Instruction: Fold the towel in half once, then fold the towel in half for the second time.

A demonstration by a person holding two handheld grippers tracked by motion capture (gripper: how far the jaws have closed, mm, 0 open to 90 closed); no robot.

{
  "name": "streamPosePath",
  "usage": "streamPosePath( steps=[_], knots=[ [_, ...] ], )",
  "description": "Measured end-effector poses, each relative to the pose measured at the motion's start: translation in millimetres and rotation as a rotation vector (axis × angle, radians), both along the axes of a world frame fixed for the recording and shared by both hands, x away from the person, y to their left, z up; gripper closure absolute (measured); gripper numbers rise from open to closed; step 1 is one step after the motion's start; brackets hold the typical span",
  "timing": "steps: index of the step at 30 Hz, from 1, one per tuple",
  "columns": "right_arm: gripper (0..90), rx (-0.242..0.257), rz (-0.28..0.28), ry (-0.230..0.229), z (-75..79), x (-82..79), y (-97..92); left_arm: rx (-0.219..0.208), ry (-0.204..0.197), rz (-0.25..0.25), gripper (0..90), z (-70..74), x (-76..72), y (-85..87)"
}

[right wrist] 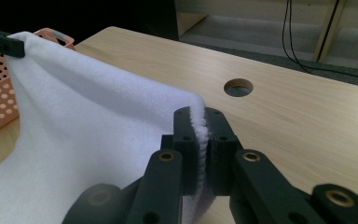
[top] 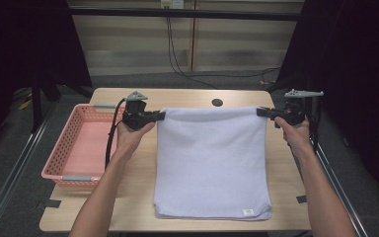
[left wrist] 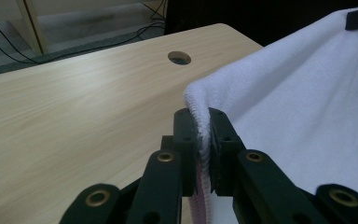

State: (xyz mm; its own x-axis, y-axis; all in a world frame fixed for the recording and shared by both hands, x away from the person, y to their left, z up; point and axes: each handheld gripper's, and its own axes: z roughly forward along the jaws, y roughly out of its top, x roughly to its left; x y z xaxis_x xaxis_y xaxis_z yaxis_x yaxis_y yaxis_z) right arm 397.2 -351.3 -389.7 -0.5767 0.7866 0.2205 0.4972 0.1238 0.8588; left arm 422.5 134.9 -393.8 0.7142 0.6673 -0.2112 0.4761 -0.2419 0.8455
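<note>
L gripper (top: 159, 116) & R gripper (top: 262, 112) fingers each pinching a far corner of the white towel (top: 212, 163), holding that edge off the counter (top: 177, 96); fold step, next needing corners brought level to near edge

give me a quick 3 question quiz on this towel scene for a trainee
1. True or false: the left claw and the right claw each pinch a far corner of the white towel.
2. Which lies to the left of the towel in the high view? A) a pink basket B) a metal bowl C) a cardboard box
3. In the high view, what small feature sits in the table just beyond the towel's raised edge?

Key
1. True
2. A, the pink basket
3. A round hole
</note>
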Motion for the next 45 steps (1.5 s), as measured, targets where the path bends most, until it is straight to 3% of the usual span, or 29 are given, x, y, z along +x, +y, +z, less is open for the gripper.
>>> streamPosePath(
  steps=[3, 5, 8, 11, 14, 18, 28, 39, 45],
  knots=[
    [85.1, -0.001, 0.019, -0.015, 0.6, -8.9, -1.9, -0.001, -0.002, -0.026, 83.6, -0.4, -7.9, 2.2],
    [85.1, 0.004, 0.035, -0.022, 1.6, -17.7, -4.8, -0.036, 0.011, -0.034, 83.6, -1.8, -16.6, 3.3],
    [85.1, -0.003, 0.051, -0.028, 3.6, -32.2, -6.8, -0.017, -0.012, -0.049, 83.6, -2.6, -31.3, 0.9],
    [85.1, -0.012, 0.069, -0.032, 4.9, -47.2, -7.6, -0.055, -0.029, -0.053, 83.6, 0.6, -44.4, 3.2],
    [85.1, -0.013, 0.087, -0.04, 4.8, -62.2, -9.9, -0.035, -0.037, -0.077, 83.6, 0.6, -55.6, 3.9],
    [85.0, 0.0, 0.108, -0.033, -1.2, -81.7, -12.1, -0.023, -0.028, -0.097, 83.6, -5.8, -69.3, 6.0],
    [84.9, -0.018, 0.143, -0.015, -13.9, -117.0, -10.2, -0.039, 0.001, -0.141, 83.3, -23.3, -100.1, 12.0],
    [84.8, -0.029, 0.169, 0.009, -31.8, -147.7, -7.5, -0.005, 0.05, -0.151, 82.8, -48.7, -130.7, 15.8],
    [84.5, -0.03, 0.178, 0.033, -41.1, -165.5, -8.3, 0.018, 0.062, -0.172, 82.7, -54.8, -141.6, 18.0]
  ],
)
